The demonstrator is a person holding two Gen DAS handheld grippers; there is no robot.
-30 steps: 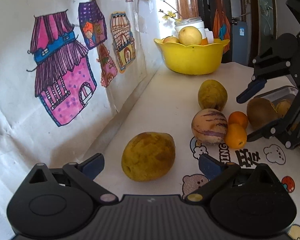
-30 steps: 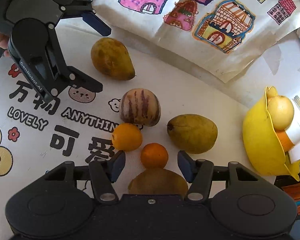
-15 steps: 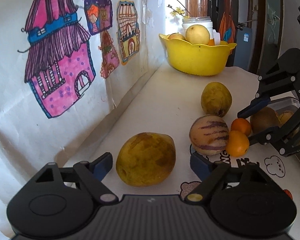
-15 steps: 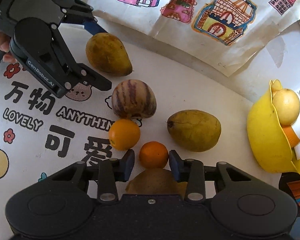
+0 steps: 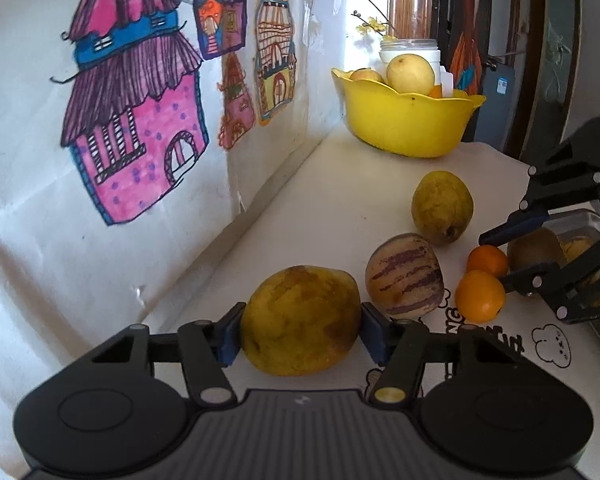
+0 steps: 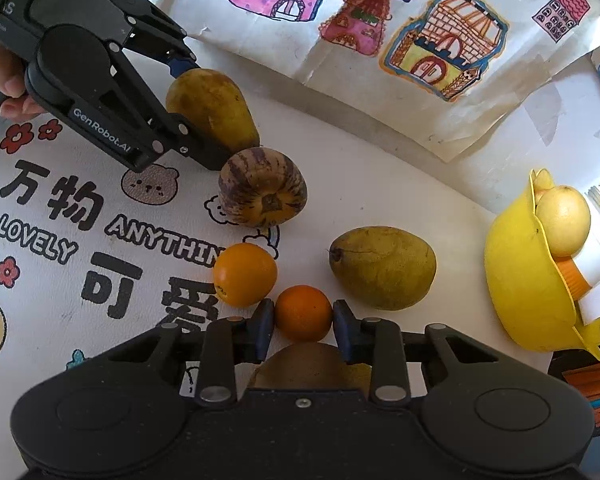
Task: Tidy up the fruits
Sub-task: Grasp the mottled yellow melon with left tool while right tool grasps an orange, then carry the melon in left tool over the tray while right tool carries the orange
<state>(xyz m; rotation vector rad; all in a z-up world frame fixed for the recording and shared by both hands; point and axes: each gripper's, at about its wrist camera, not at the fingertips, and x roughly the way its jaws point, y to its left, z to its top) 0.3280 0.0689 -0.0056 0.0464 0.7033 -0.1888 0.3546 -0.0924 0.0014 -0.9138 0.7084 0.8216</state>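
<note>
**Both jaws closing on fruit**

Our left gripper (image 5: 300, 330) has just been closing, its jaws now pressing the mottled yellow mango (image 5: 300, 320) across its long axis on the bench (image 5: 340, 200). Our right gripper (image 6: 303, 330) clamps the small smooth orange (image 6: 303, 312). The yellow bowl (image 5: 408, 124) lies beyond both, nearer the right.

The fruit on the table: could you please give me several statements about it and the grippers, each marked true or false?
1. The left gripper has its pads against the large yellow-brown fruit. True.
2. The right gripper is closed on the striped fruit. False: it is shut on the small orange.
3. The yellow bowl is empty. False: it holds pale yellow fruit.
4. A second, larger orange lies beside the gripped one. True.
</note>
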